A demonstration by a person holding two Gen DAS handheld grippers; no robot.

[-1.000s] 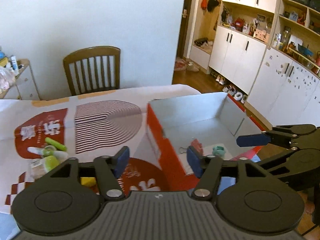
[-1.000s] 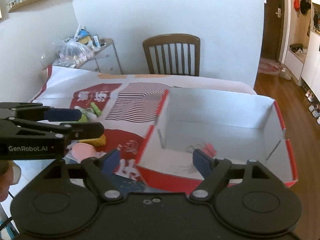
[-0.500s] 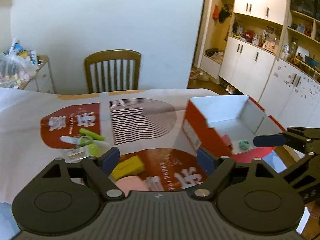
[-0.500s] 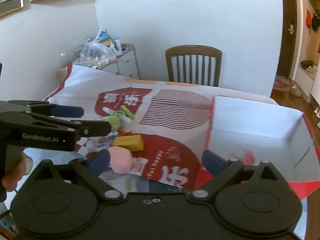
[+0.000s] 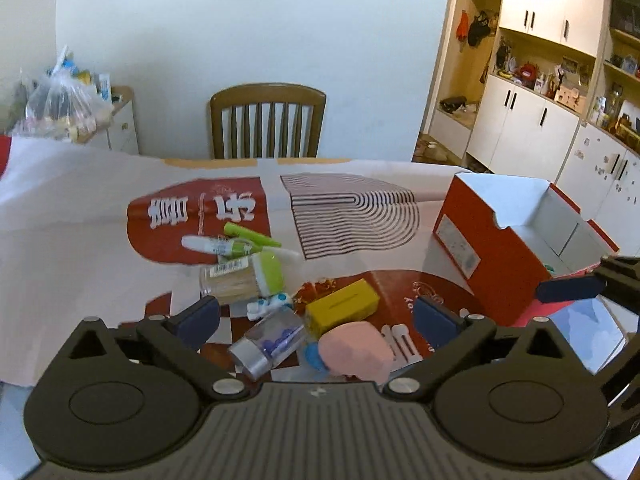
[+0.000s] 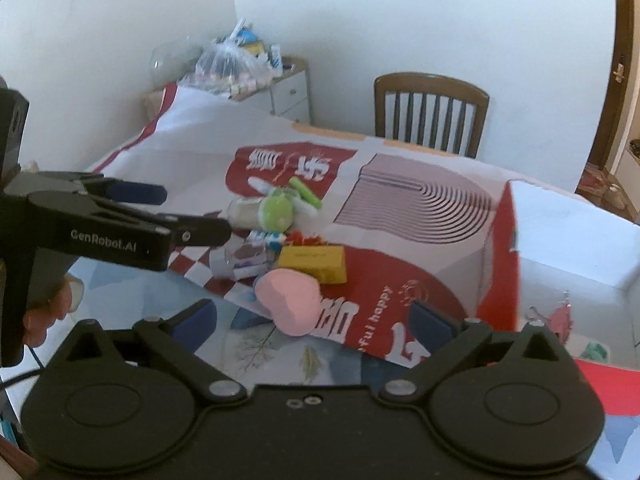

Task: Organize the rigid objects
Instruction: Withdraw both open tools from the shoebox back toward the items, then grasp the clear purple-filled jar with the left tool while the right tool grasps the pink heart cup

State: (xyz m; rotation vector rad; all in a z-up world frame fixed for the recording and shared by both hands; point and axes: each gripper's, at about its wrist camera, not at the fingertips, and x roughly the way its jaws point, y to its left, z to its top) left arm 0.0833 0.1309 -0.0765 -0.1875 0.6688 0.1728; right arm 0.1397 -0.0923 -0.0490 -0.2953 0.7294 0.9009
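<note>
A pile of small objects lies on the red and white tablecloth: a yellow block (image 5: 342, 307) (image 6: 314, 262), a pink rounded object (image 5: 356, 350) (image 6: 290, 302), a clear jar with blue pieces (image 5: 268, 346), a toothpick jar with a green lid (image 5: 244, 278), green and white tubes (image 5: 236, 240). A red cardboard box (image 5: 476, 248) (image 6: 498, 264) stands open at the right with a few items inside. My left gripper (image 5: 316, 320) is open above the pile. My right gripper (image 6: 312, 322) is open, near the pink object.
A wooden chair (image 5: 268, 120) stands behind the table. A small cabinet with a plastic bag (image 5: 64, 108) is at the far left. White cupboards (image 5: 532, 128) line the right wall. The table's near edge is just below the pile.
Both grippers have swung left, from over the red box to over the pile of objects. Both stay open and empty.
</note>
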